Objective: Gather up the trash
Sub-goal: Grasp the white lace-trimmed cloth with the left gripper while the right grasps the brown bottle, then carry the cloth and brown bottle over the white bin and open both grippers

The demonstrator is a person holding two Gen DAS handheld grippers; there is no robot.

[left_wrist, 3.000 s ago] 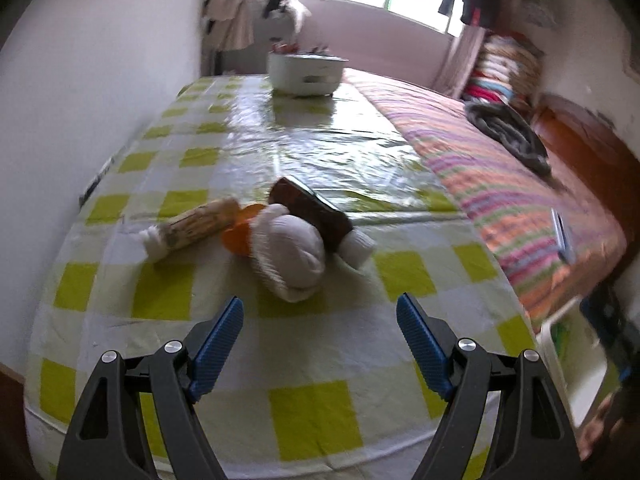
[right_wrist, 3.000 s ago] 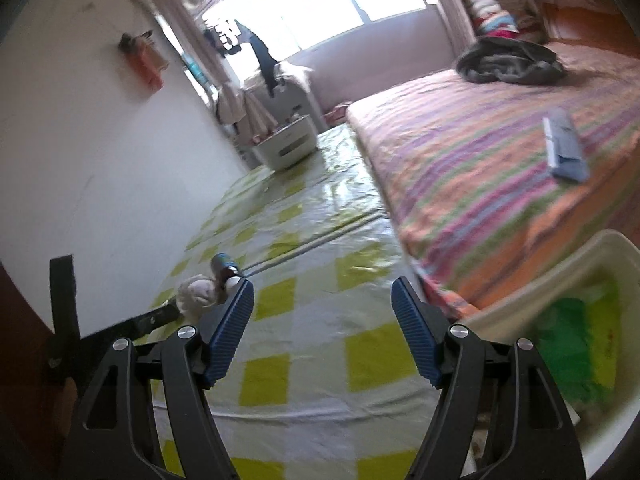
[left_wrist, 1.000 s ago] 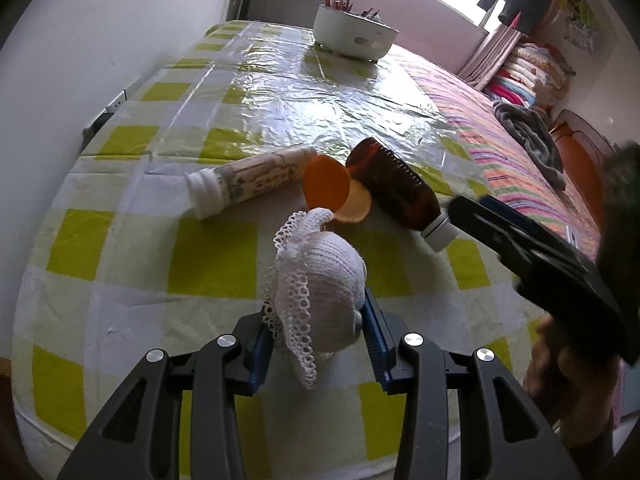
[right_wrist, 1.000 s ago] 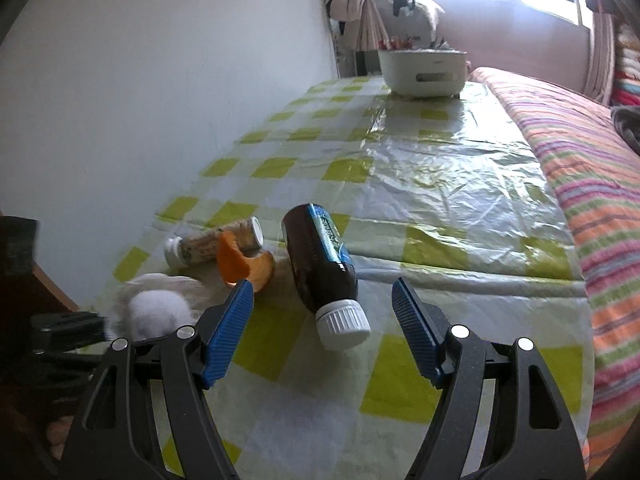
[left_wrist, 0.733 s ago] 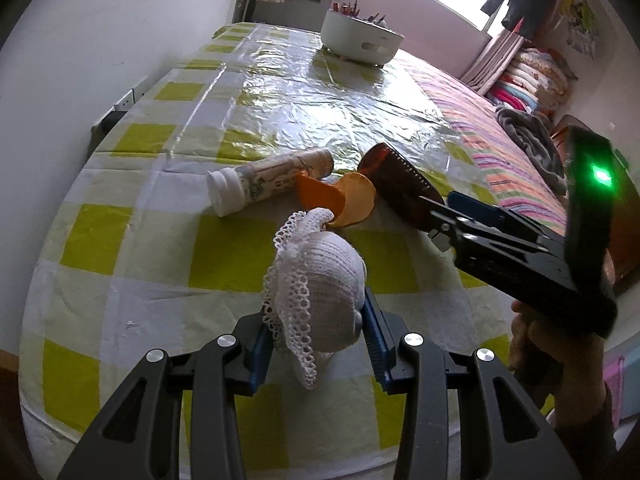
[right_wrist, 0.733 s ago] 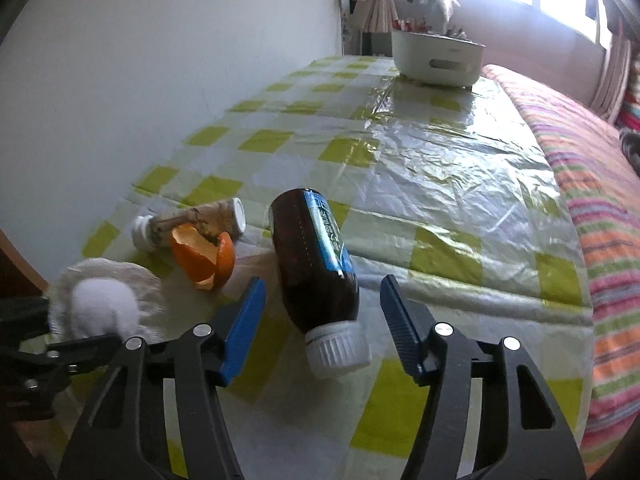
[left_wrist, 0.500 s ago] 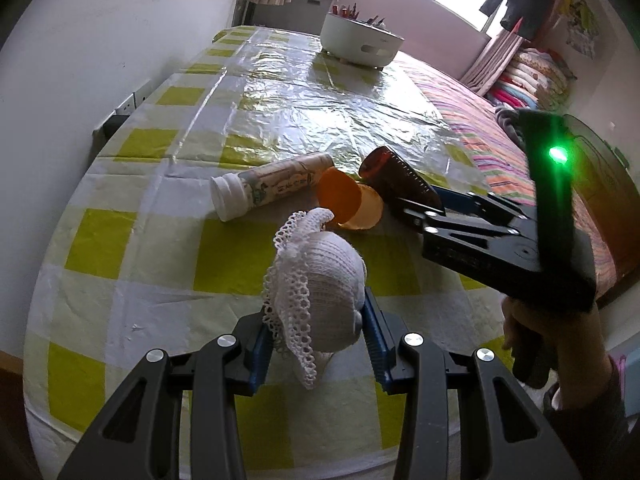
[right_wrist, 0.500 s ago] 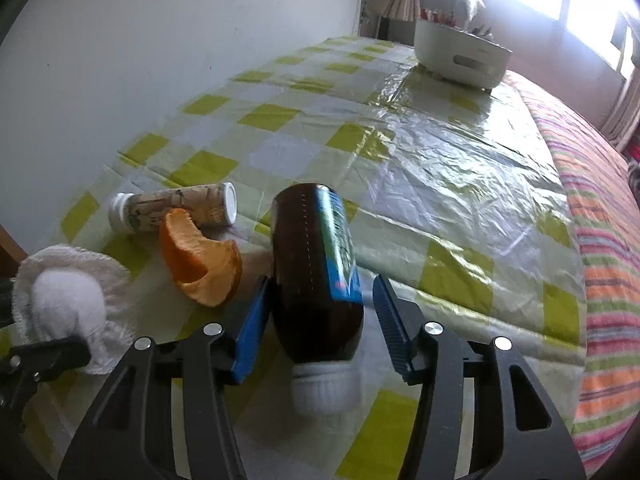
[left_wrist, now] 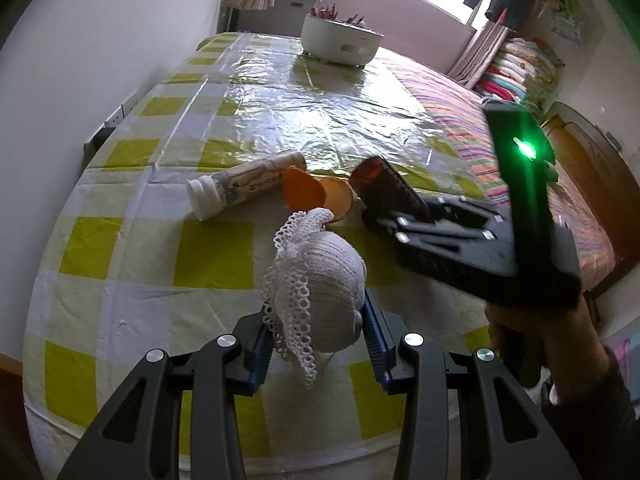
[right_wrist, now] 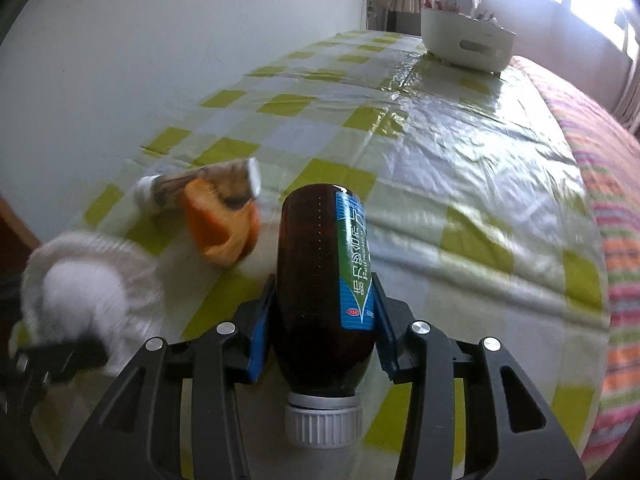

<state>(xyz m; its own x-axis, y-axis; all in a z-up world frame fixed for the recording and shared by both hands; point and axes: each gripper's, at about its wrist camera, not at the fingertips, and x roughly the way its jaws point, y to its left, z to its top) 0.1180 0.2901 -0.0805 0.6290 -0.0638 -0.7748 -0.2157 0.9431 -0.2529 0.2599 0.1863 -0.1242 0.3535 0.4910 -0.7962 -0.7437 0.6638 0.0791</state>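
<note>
My left gripper (left_wrist: pixel 316 320) is shut on a white foam net ball (left_wrist: pixel 320 276) just above the checked tablecloth (left_wrist: pixel 200 268). A brown bottle (right_wrist: pixel 316 240) with a blue-green label and a white cap lies between the pads of my right gripper (right_wrist: pixel 322 308). Its jaws are closing, and both pads touch the bottle's sides. In the left wrist view the right gripper (left_wrist: pixel 390 210) reaches in from the right over the brown bottle (left_wrist: pixel 376 184). An orange peel (left_wrist: pixel 316 196) and a small white-capped bottle (left_wrist: pixel 244 190) lie beside it.
A white basket (left_wrist: pixel 340 42) stands at the table's far end. A striped bed (left_wrist: pixel 460 120) runs along the right edge and a white wall along the left. A person's hand (left_wrist: pixel 548 344) holds the right gripper at the near right.
My right gripper has come down and forward onto the brown bottle, and its jaws have narrowed from wide apart to touching it. The left gripper has kept still with the net ball.
</note>
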